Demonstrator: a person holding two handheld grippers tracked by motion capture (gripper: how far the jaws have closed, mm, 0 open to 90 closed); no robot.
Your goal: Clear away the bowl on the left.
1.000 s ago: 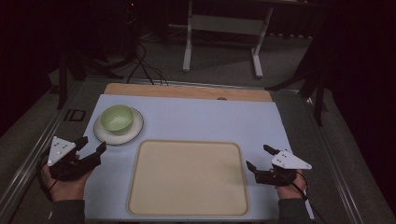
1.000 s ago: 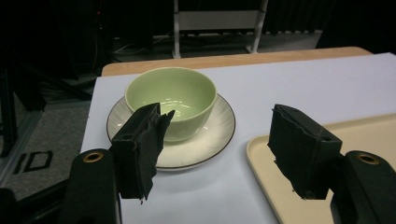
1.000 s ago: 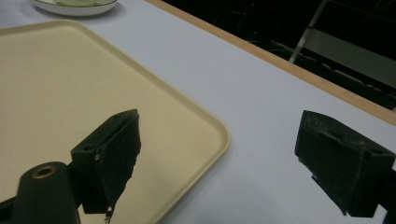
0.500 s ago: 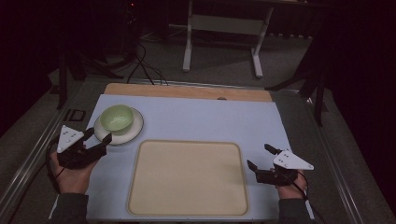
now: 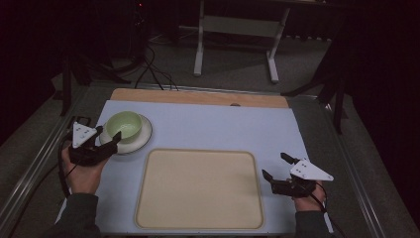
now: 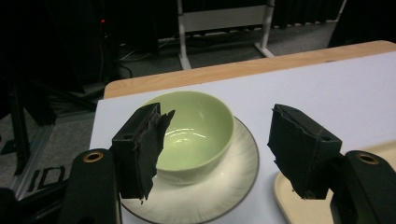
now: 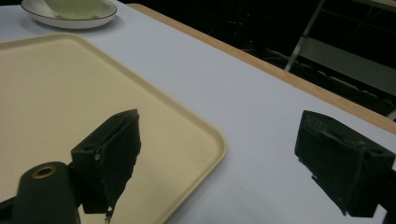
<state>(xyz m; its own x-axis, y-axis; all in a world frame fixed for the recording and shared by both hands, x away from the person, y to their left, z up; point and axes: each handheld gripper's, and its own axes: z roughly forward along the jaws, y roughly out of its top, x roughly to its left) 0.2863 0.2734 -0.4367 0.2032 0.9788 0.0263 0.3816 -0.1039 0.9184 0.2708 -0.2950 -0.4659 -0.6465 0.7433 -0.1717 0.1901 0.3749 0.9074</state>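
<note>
Left gripper (image 5: 108, 140): I hold it open, jaws astride the bowl (image 5: 124, 125) on its plate (image 5: 140, 140).
Right gripper (image 5: 275, 167): open, right of tray (image 5: 198, 188).

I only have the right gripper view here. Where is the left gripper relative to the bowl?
Observer: The left gripper is open at the near left edge of the green bowl, jaws not yet around it.
Operator: What is the bowl sitting on?
Observer: It sits on a white plate, left of and behind the beige tray.
Operator: And my right gripper?
Observer: The right gripper is open, just off the tray's right edge, holding nothing.
</note>
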